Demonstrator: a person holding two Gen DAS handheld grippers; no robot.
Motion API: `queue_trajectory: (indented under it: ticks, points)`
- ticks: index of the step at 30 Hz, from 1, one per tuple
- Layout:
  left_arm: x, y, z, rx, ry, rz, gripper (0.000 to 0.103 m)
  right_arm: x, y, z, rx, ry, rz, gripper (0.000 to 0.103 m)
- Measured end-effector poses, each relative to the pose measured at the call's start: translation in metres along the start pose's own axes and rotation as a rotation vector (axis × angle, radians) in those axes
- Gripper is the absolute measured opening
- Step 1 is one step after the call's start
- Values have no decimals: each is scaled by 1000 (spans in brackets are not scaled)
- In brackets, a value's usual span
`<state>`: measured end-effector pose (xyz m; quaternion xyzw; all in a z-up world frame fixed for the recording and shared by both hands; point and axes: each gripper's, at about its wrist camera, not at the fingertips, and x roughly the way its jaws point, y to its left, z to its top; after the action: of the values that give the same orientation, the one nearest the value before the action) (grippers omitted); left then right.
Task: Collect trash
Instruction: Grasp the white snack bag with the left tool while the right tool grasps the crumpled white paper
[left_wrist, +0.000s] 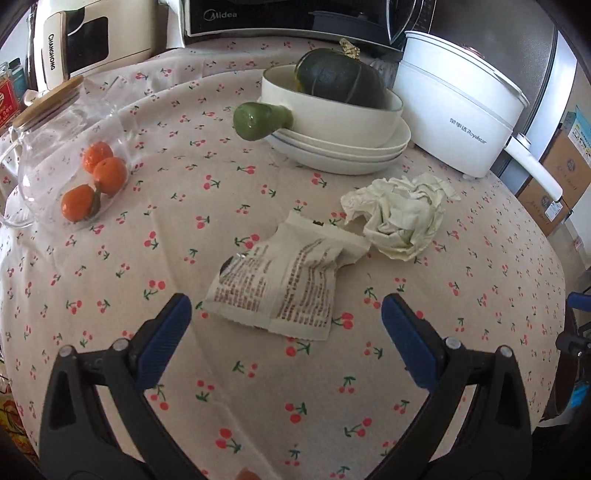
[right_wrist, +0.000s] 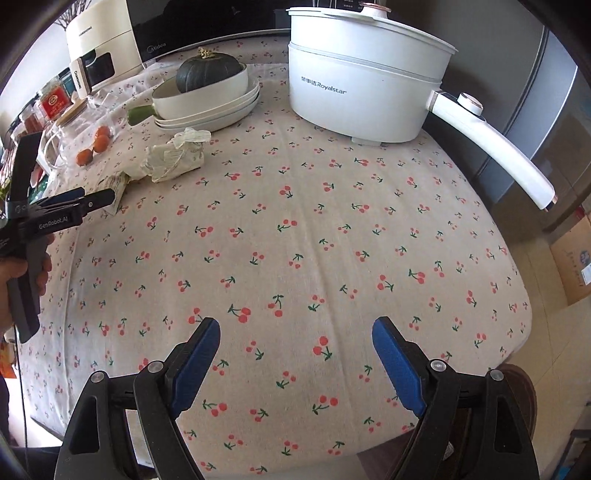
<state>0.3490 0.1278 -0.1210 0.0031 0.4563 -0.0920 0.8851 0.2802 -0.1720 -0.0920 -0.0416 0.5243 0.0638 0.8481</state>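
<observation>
A glass jar (left_wrist: 55, 162) with a wooden lid is lying on its side at the far left of the cherry-print tablecloth (left_wrist: 258, 387), holding three mandarins (left_wrist: 98, 184). Well to its right, two pieces of trash are sitting on the cloth, touching each other. The nearer is a torn printed paper packet (left_wrist: 280, 284), lying flat and creased just ahead of the left gripper (left_wrist: 286, 317); its jaws are standing wide apart with nothing between them, hovering above the packet's near edge. Just right of the packet and a little farther back is a crumpled wad of pale paper (left_wrist: 400, 218), sitting in front of the stacked white plates (left_wrist: 343, 151) that carry a bowl with a dark green squash (left_wrist: 340, 79).

Both pieces are looking very light and soft. The packet is likely thin and limp, so a pinch on its raised, folded upper edge should hold better than scraping at the flat part, which may only slide on the cloth. The wad is giving under any squeeze; closing across its bulging middle should do, though it could spring loose if caught only by a corner.

To the right, beside the white Royalstar electric pot (right_wrist: 364, 92), the right gripper (right_wrist: 295, 347) is hanging over bare cloth, its jaws also well apart and empty.
</observation>
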Motion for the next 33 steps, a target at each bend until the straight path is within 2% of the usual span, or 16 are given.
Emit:
queue_trajectory:
  ticks: [3,6,8,9,12,16,23,27,33]
  points:
    - [20,2,5,38,20,15,102,13,-2,10,4,-11,-2,86]
    - [26,2,7,35,1,3,95,25,3,19,-2,-15,-3,86]
    - [25,2,9,25,-23,-35,83,33,9,26,-4,-18,3,86]
    - [23,1,9,21,-28,-50,71,36,13,29,-2,-21,7,86]
    - [19,1,9,-19,-27,-70,67,42,26,39,8,-36,31,86]
    - [4,5,1,-45,-39,-47,65,49,46,54,23,-62,66,86]
    - [-20,41,-15,-127,-33,75,65,67,92,85,32,-104,140,86]
    - [-29,67,-27,-215,-21,84,65,79,115,100,36,-121,163,86]
    - [-30,84,-40,-262,-9,87,65,99,127,118,90,-138,176,86]
